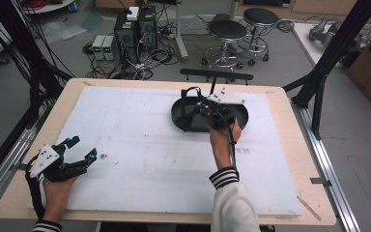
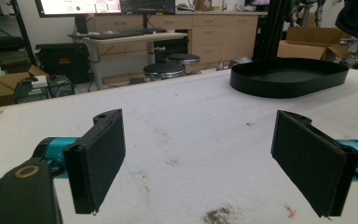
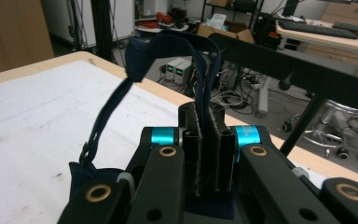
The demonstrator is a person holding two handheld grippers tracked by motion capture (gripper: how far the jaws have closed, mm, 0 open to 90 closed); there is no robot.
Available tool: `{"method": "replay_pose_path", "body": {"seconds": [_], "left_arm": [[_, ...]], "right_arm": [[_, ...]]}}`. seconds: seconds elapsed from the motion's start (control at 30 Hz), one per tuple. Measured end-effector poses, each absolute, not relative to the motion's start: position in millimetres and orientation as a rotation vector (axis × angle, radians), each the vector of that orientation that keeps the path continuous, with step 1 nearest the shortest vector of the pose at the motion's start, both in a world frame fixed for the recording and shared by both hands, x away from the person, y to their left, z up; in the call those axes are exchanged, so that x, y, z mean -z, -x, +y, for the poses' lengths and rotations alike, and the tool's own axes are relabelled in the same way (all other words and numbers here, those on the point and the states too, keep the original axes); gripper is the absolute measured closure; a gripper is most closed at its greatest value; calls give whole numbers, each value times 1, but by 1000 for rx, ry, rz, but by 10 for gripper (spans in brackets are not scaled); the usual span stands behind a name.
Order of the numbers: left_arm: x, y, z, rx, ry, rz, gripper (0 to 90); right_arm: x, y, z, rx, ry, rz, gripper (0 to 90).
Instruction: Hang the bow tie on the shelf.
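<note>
My right gripper (image 1: pixel 201 104) hovers over a black oval tray (image 1: pixel 244 117) at the back right of the white sheet. In the right gripper view the right gripper (image 3: pixel 208 140) is shut on a dark blue strap (image 3: pixel 205 60). The strap loops up and runs down to the left to a dark blue fabric piece (image 3: pixel 81 170). The high view shows the strap (image 1: pixel 189 92) arching over the tray's left end. My left gripper (image 1: pixel 83 147) rests at the front left, open, with nothing between its pads (image 2: pixel 100 158). The tray (image 2: pixel 289 86) lies far ahead to its right.
A white foam sheet (image 1: pixel 140 145) covers a wooden table (image 1: pixel 290 125). A black bar (image 1: pixel 216 74) crosses just beyond the far edge. Stools (image 1: pixel 227 36), computers (image 1: pixel 135 29) and cables stand on the floor behind. Dirt specks (image 2: pixel 216 215) lie near the left gripper.
</note>
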State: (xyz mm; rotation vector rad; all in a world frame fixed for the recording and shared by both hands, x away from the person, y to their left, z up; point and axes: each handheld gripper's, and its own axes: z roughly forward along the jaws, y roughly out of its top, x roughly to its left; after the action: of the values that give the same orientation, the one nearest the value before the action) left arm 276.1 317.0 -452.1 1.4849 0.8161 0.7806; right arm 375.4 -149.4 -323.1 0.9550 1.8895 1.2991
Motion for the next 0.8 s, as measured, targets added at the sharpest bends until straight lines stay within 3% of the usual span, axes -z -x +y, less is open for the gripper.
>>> {"method": "replay_pose_path", "body": {"seconds": [0.5, 0.8], "left_arm": [[452, -277, 317, -776, -1479, 823, 183], [452, -276, 318, -778, -1483, 819, 183]], "right_arm": [[318, -417, -168, -1239, -1048, 1773, 857], [338, -441, -178, -1219, -1109, 1743, 857]]}}
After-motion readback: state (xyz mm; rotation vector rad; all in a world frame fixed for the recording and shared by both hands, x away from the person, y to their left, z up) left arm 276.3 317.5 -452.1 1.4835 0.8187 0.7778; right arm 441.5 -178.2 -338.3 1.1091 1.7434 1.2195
